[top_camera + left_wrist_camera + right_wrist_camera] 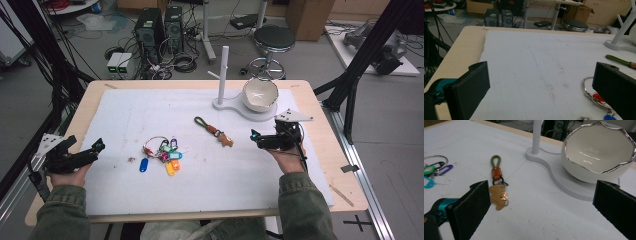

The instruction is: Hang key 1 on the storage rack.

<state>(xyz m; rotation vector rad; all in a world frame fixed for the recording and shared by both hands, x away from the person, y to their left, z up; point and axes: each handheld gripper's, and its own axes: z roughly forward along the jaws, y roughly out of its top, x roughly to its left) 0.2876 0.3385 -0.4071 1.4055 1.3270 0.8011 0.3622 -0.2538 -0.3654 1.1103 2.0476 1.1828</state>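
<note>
A keychain (215, 131) with an olive loop, an orange band and a tan dinosaur charm (499, 195) lies mid-table. Left of it sits a bunch of coloured key tags on rings (164, 152), also at the right edge of the left gripper view as key tags (599, 98). A white stand with a peg (223, 75) carries an egg-shaped white bowl (260, 94), seen close as the bowl (599, 152). My right gripper (256, 137) is open, just right of the charm. My left gripper (95, 148) is open at the table's left, apart from the tags.
A white mat (200, 145) covers most of the wooden table (325, 150). Beyond the far edge stand a stool (273, 40), computer towers (159, 27) and cables on the floor. Black frame posts (365, 50) rise at the right.
</note>
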